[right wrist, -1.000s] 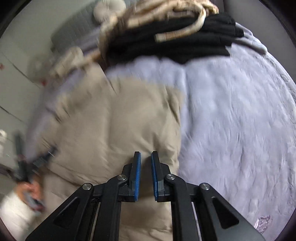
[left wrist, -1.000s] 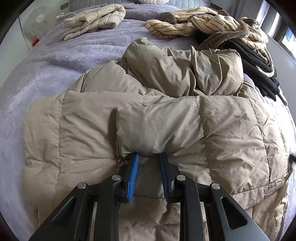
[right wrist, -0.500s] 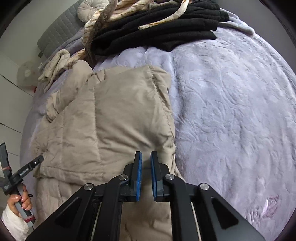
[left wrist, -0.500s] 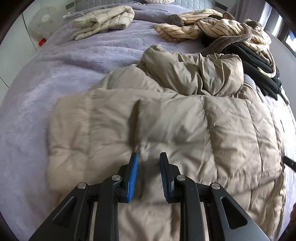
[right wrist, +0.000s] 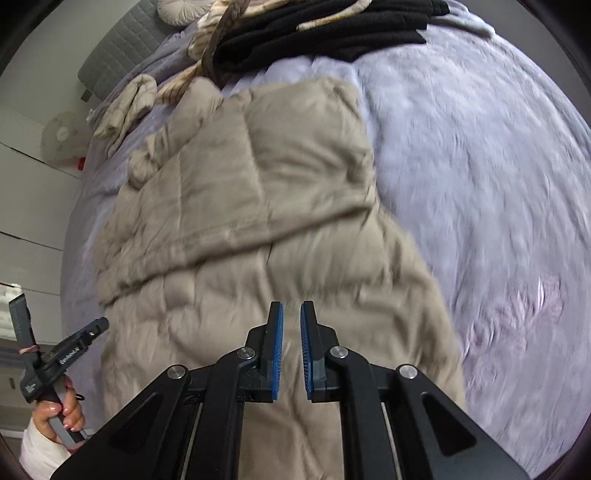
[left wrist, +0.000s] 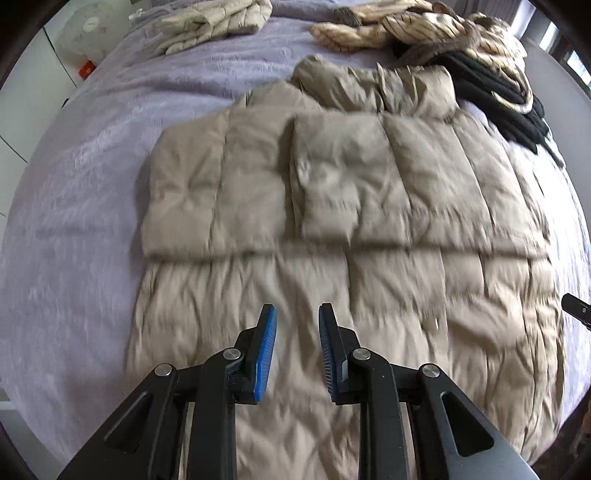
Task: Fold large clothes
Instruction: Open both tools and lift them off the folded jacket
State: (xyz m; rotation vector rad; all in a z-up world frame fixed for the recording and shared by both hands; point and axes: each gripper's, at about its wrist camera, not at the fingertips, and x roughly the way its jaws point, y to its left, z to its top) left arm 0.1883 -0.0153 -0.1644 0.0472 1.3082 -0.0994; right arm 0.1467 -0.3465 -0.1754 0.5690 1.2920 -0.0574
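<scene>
- In the left wrist view, the left gripper (left wrist: 294, 314) fills the bottom centre of the frame. Its two blue-padded jaws stand apart with a clear gap, and nothing is between them.
- In the right wrist view, the right gripper (right wrist: 291, 310) is also at the bottom centre. Its jaws are apart by only a narrow gap and they hold nothing.
- Directly under both grippers lies the beige puffer coat (left wrist: 351, 206), spread on the purple bedspread (left wrist: 74, 184). It takes the whole middle of both frames. Neither gripper touches it, as far as I can see.
- The near part of the coat is a single flat layer. Beyond it, a folded part lies on top, and its edge makes a line across the middle of the left wrist frame.
- At the far end of the coat, in the upper centre of the left wrist frame, the fabric is bunched in a heap.
- At the lower left of the right wrist view, the person's hand (right wrist: 61, 410) grips the handle of the left tool, beside the coat's edge.
- In the upper right of the left wrist frame, a pile of black clothes (left wrist: 506, 96) lies just beside the coat, with striped cream clothes (left wrist: 424, 26) behind it.
- In the upper left of the same frame, a cream quilted garment (left wrist: 214, 22) lies well apart from the coat.
- A white fan (left wrist: 86, 35) stands past the bed at the far upper left.
</scene>
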